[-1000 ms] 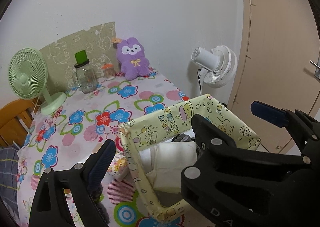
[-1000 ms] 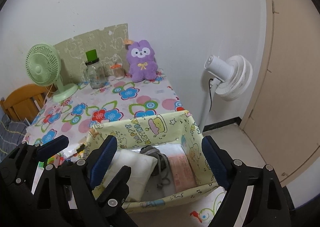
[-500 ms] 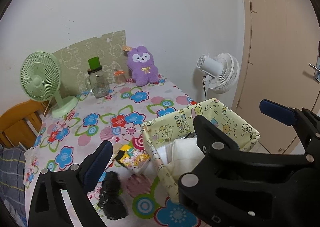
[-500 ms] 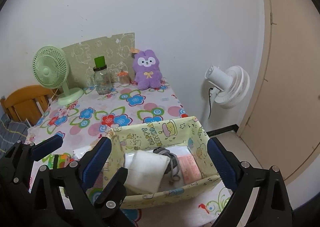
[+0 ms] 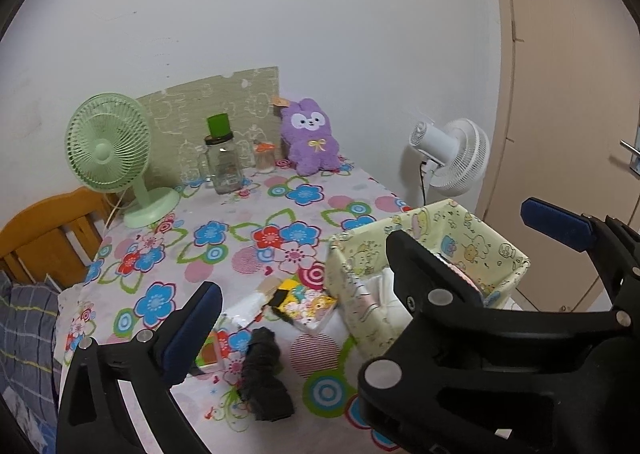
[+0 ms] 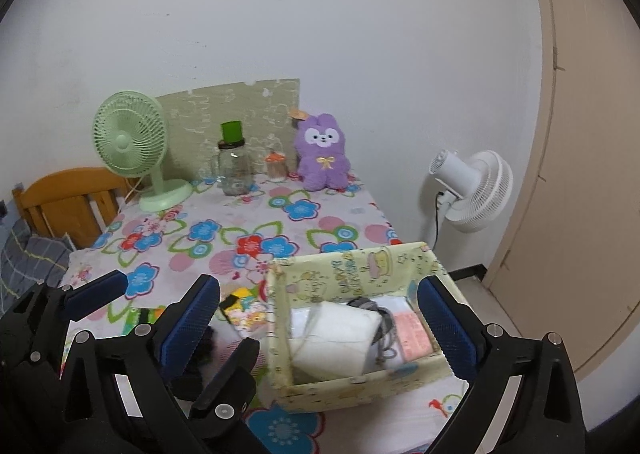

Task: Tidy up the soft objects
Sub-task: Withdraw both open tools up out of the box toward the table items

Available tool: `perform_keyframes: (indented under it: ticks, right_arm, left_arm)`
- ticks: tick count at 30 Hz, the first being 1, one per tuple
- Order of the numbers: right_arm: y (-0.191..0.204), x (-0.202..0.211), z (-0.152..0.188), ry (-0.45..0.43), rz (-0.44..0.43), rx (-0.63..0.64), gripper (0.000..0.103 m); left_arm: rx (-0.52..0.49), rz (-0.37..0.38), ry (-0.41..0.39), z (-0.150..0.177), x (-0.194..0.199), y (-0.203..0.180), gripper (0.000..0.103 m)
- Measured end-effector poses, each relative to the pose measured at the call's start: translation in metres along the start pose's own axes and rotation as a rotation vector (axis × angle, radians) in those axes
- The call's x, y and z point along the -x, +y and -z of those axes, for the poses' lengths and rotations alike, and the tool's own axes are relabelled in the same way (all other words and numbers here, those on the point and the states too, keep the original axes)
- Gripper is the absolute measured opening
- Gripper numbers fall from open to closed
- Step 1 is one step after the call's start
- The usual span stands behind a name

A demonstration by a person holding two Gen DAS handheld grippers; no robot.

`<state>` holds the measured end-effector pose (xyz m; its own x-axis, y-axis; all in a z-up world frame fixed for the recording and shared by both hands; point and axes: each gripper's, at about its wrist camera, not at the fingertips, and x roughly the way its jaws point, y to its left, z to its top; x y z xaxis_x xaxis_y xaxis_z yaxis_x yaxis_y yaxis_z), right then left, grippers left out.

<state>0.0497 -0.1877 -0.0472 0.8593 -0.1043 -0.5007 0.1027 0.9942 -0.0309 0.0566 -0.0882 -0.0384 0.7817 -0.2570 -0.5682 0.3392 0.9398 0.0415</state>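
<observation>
Your left gripper (image 5: 372, 266) and right gripper (image 6: 320, 322) both hang spread and empty. Reach carelessly for the black cloth (image 5: 264, 374) and you may shove the basket (image 6: 360, 386) off the table's edge.

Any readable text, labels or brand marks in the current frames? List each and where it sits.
Nothing reads cleanly.
Yellow fabric box: lettering printed on its back wall, too blurred and small to read.
Colorful packet beside the box: cartoon print, no legible words.
Pink pack inside the box: faint print, unreadable.
Glass jar: no label visible.
</observation>
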Motion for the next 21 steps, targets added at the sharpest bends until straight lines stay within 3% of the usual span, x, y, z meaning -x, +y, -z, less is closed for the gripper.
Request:
perform_keyframes:
  ticks: [21]
  right_arm:
    - [0.063,-0.009,0.015,0.014,-0.075,0.055,0.102]
  left_arm:
    - [0.057,-0.069,0.026,0.029,-0.002,0.062,0.103]
